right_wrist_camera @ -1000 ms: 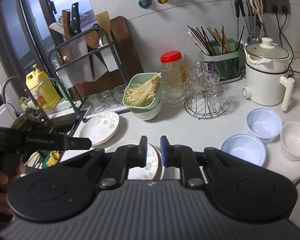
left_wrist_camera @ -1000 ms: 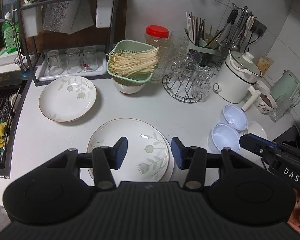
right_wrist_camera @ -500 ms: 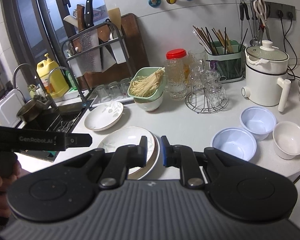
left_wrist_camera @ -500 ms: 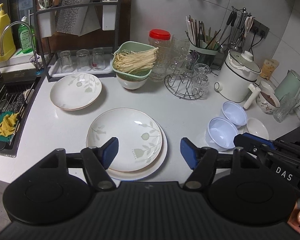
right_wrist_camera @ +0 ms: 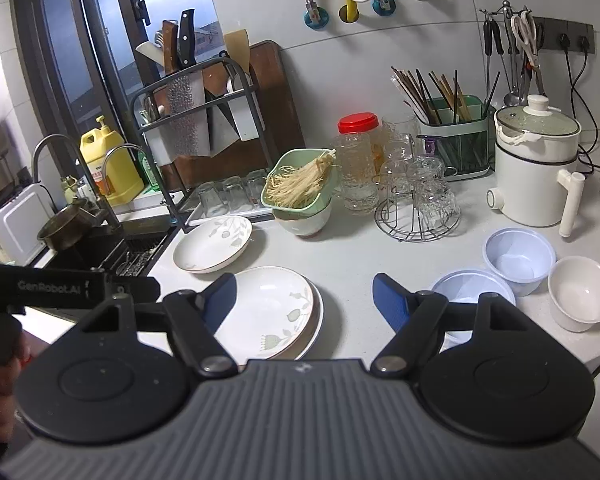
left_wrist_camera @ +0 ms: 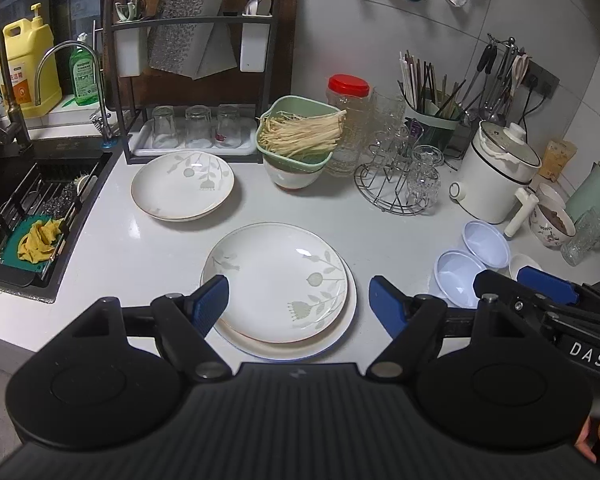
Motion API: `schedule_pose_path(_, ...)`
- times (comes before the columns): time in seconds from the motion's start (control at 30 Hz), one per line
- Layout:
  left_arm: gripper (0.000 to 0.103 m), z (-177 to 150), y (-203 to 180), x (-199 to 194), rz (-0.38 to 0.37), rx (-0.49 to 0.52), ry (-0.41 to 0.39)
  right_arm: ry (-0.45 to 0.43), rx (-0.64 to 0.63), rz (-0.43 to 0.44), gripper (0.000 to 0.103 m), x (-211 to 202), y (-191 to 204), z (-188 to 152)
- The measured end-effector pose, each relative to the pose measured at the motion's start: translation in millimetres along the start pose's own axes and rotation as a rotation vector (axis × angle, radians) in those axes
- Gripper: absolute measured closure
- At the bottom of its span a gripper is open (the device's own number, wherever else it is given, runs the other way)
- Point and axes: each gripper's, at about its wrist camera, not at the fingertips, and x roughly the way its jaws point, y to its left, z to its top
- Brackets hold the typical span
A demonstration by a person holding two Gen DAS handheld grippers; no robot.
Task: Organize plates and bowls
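A floral plate lies stacked on a larger white plate at the counter's front; the stack also shows in the right wrist view. A second floral plate lies by the sink. Two pale blue bowls and a small white bowl stand at the right. My left gripper is open and empty above the stack's near edge. My right gripper is open and empty, between the stack and the blue bowls.
A green colander of noodles sits on a bowl behind the plates. A wire glass rack, white cooker, utensil holder and knife rack line the back. The sink is at the left.
Both grippers have pulled back and up from the counter. The left gripper has opened wider; the right gripper, shut before, has opened. The plates and bowls have not moved.
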Motion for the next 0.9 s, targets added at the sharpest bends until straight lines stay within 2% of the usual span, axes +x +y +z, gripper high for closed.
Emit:
schedule_pose_path(0.4, 0.022, 8, 20, 17, 0.004, -0.018, 0.032, 0.032, 0.009, 0.025, 0.027, 19, 11, 1)
schedule_pose_path(0.9, 0.022, 65, 78, 70, -0.034, 0.004, 0.059, 0.059, 0.045, -0.008, 0.027, 83, 47, 22)
